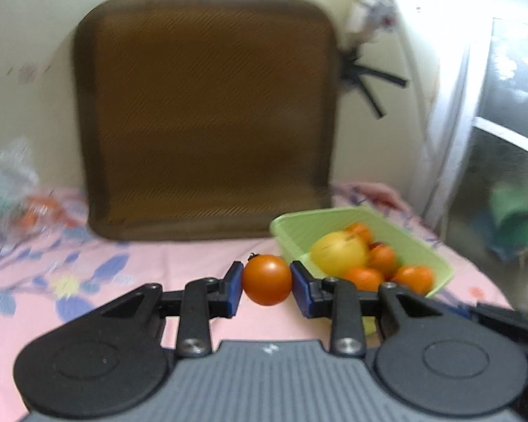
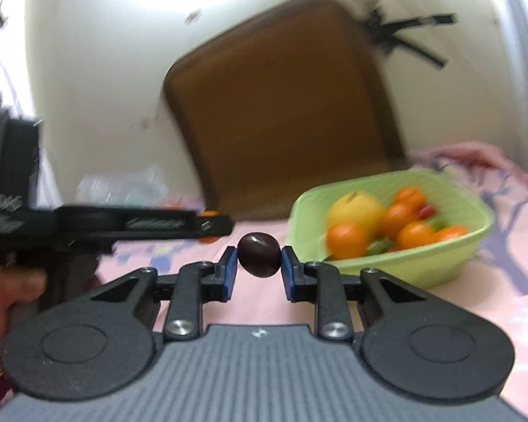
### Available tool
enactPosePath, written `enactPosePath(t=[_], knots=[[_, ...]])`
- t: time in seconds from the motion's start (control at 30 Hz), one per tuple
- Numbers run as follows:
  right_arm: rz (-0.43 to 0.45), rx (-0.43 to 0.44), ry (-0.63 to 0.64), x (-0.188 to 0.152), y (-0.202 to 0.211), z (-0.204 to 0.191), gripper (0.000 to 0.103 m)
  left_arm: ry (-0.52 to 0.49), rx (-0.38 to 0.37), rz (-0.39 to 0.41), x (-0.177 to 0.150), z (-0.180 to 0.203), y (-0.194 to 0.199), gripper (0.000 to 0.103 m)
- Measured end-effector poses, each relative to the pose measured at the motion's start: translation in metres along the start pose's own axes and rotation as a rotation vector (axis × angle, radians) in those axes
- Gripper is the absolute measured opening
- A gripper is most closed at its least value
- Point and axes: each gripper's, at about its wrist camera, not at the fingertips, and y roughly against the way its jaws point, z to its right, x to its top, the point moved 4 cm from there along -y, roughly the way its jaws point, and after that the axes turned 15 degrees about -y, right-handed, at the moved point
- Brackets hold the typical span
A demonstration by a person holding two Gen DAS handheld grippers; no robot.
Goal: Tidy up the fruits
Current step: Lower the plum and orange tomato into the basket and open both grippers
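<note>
Pinching round fruit, left gripper (image 1: 266, 281) clamps an orange tomato (image 1: 266, 279), right gripper (image 2: 258, 256) a dark plum (image 2: 258, 255); with both jaws nearly closed, either could squirt forward short of the green bowl (image 2: 440, 267).

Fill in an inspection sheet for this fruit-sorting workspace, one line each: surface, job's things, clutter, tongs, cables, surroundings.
Surface: pink floral cloth, wrinkled at the far right.
Job's things: green bowl holding oranges and a yellow fruit; small orange fruit and dark fruit held above the cloth.
Clutter: clear plastic bag at far left, blurred.
Tongs: left tongs shut on the small orange fruit; right tongs shut on the dark fruit.
Cables: nothing seen.
Surroundings: brown cushion leaning on a pale wall; black straps at its corner.
</note>
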Motion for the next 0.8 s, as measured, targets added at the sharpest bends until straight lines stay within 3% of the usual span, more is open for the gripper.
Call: enactPosePath(t=[0.13,0.27,0.47,0.67,0.73,0.8], knots=[[0.083,-0.067,0.05,0.028,0.015,0.015,0.029,-0.051,-0.029,0.003,0.02,0.022,-0.012,0.029],[0.13,-0.147,0.09,0.049,0.004,0.044,0.029,-0.071,-0.035,-0.022,0.035,0.035,-0.04,0.029],[0.114,-0.188,-0.035,0.049,-0.01,0.085,0.029,-0.05,-0.016,-0.087,0.048,0.03,-0.087,0.03],[0.094,-0.188,-0.039,0.048,-0.021,0.088,0.031,-0.021,-0.044,-0.144,0.052,0.025,-0.127,0.03],[0.093,-0.184,-0.037,0.047,-0.021,0.089,0.04,-0.016,-0.039,-0.155,0.05,0.026,-0.131,0.031],[0.115,-0.181,-0.044,0.049,-0.017,0.089,0.042,-0.014,-0.033,-0.148,0.05,0.026,-0.128,0.037]])
